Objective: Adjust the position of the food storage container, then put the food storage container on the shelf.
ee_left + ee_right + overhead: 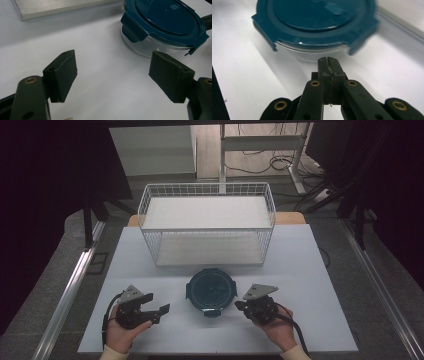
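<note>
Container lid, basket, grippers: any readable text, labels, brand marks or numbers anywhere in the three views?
None readable.
Teal lid of the round container: a small raised tab near its top, blurred, no letters made out.
Wire basket: no label seen.
Left gripper, jaws open: plain black pads, no marking.
Right gripper, jaws shut: only brass rivets, no print.
White table: blank.

container point(211, 291) between grippers; basket point(207, 227) blocks beyond
</note>
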`<state>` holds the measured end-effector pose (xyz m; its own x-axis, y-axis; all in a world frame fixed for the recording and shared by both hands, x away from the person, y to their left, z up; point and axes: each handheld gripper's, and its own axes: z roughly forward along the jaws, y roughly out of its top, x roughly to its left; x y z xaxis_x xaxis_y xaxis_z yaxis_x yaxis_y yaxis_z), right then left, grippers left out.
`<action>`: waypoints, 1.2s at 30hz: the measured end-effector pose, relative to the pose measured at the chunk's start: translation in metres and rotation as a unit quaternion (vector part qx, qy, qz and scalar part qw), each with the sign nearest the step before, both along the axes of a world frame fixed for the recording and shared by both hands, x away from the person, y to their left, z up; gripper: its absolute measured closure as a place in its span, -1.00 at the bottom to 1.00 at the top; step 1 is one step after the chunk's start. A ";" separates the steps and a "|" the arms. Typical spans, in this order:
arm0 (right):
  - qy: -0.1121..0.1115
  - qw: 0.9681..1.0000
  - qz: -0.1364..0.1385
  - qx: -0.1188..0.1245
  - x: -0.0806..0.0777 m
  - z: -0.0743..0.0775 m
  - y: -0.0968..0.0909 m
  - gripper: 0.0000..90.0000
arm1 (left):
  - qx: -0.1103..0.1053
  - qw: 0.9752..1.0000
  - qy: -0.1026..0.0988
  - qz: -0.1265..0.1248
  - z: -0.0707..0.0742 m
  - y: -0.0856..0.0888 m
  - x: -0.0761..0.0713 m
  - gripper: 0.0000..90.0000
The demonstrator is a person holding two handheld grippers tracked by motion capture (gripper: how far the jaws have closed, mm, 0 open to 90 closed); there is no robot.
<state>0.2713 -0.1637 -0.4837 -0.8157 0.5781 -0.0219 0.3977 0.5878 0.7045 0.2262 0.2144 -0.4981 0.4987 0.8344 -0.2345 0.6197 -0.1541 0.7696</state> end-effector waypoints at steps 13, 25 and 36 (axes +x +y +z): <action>0.008 0.991 -0.077 0.107 0.006 0.009 -0.057 0.46 | 0.010 1.000 -0.017 0.004 0.009 0.000 -0.004 -0.53; -0.007 0.987 -0.097 0.129 0.004 0.009 -0.056 -0.29 | 0.000 1.000 -0.014 -0.003 0.010 -0.001 -0.004 -0.53; 0.017 0.985 -0.104 0.136 0.005 0.009 -0.049 -0.42 | -0.059 0.998 0.022 -0.022 0.019 -0.009 -0.004 -0.54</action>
